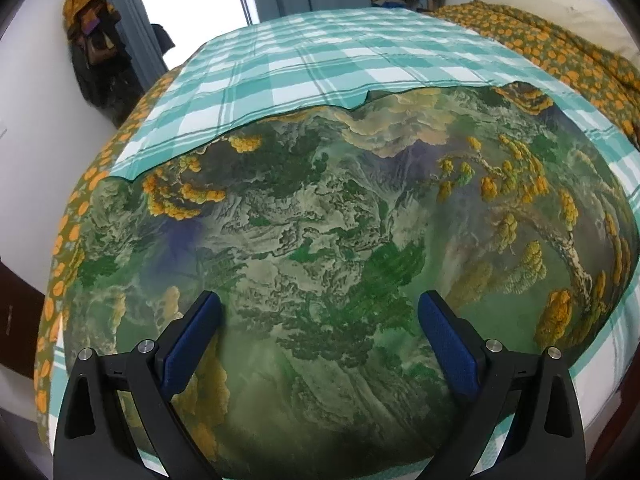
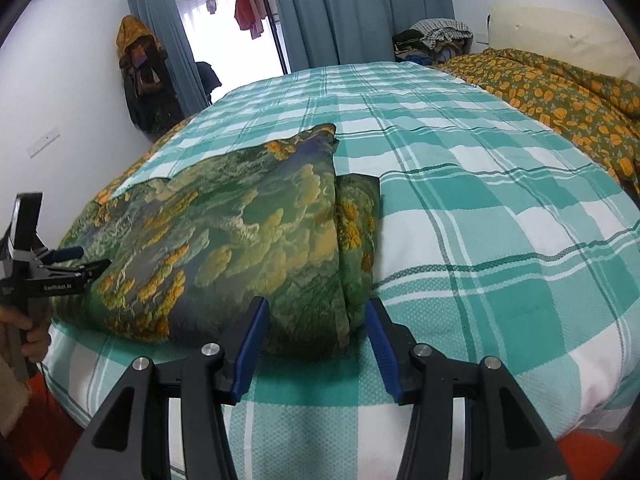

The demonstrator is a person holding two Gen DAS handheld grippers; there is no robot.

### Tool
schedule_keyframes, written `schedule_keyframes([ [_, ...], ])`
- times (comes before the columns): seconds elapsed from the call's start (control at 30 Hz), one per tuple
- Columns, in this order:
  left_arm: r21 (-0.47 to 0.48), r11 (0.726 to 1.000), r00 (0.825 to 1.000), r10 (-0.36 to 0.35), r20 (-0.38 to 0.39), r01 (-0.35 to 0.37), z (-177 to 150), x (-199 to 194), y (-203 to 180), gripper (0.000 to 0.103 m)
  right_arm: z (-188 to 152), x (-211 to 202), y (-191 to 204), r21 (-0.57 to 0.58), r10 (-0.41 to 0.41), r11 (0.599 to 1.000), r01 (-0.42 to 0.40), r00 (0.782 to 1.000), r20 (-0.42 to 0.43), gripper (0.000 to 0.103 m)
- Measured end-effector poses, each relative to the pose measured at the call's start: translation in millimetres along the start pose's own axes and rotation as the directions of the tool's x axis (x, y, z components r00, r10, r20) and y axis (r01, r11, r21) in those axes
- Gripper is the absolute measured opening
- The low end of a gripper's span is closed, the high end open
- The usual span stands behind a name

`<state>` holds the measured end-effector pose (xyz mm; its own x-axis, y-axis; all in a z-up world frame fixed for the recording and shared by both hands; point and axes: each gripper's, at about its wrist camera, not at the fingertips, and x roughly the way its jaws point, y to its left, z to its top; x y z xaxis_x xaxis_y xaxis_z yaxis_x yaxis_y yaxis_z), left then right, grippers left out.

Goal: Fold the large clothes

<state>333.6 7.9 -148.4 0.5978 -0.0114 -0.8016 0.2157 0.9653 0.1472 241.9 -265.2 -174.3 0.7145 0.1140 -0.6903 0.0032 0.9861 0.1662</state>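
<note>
- A large green cloth printed with yellow and orange patches lies folded on the bed, near the bed's front left edge as the right wrist camera sees it.
- The bed is covered by a teal and white checked sheet; the cloth rests flat on that sheet, with a narrower layer of the same cloth showing along its right side.
- The left gripper hovers over the middle of the cloth, jaws spread wide, nothing between the blue pads; whether the tips touch the cloth cannot be told.
- In the right wrist view, that left gripper is at the cloth's left edge, held by a hand.
- The right gripper sits at the cloth's near right corner, jaws partly apart and released; the corner lies between the fingers, but the pads do not press it.
- Beyond the bed's far right side lies an orange-flowered quilt.
- Behind the bed hang blue curtains beside a bright doorway.
</note>
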Motion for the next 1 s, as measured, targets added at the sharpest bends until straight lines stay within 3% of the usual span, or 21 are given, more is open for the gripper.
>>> schedule_keyframes([
  [0.1,-0.003,1.0,1.0,0.0,-0.005,0.0,0,0,0,0.099,-2,1,-1,0.014,-0.014,1.0,0.014,1.0,-0.013,0.052],
  [0.3,-0.018,1.0,1.0,-0.013,-0.018,0.013,-4,-4,2,0.099,-5,4,-7,0.059,-0.036,0.998,0.038,0.998,-0.047,0.063],
  [0.43,-0.027,0.997,0.998,-0.066,0.016,0.067,-10,-27,0,0.099,-11,4,-18,0.165,0.022,0.986,-0.008,0.996,-0.084,0.071],
  [0.53,-0.003,0.992,0.99,-0.129,0.062,0.129,-15,-40,-11,0.099,-17,1,-29,0.287,0.134,0.951,-0.112,0.989,-0.059,0.082],
  [0.6,0.041,0.987,0.985,-0.157,0.077,0.154,-16,-42,-23,0.099,-20,4,-33,0.349,0.192,0.923,-0.163,0.98,-0.048,0.083],
  [0.7,0.13,0.981,0.986,-0.155,0.057,0.146,-18,-31,-47,0.099,-22,18,-36,0.442,0.257,0.872,-0.211,0.965,-0.048,0.085],
  [0.77,0.141,0.977,0.986,-0.166,0.025,0.161,-21,-22,-54,0.1,-23,35,-36,0.497,0.295,0.839,-0.221,0.953,-0.074,0.086],
  [1.0,0.106,0.975,0.981,-0.191,-0.027,0.193,-25,-3,-55,0.102,-13,64,-35,0.602,0.282,0.772,-0.203,0.959,-0.038,0.088],
])
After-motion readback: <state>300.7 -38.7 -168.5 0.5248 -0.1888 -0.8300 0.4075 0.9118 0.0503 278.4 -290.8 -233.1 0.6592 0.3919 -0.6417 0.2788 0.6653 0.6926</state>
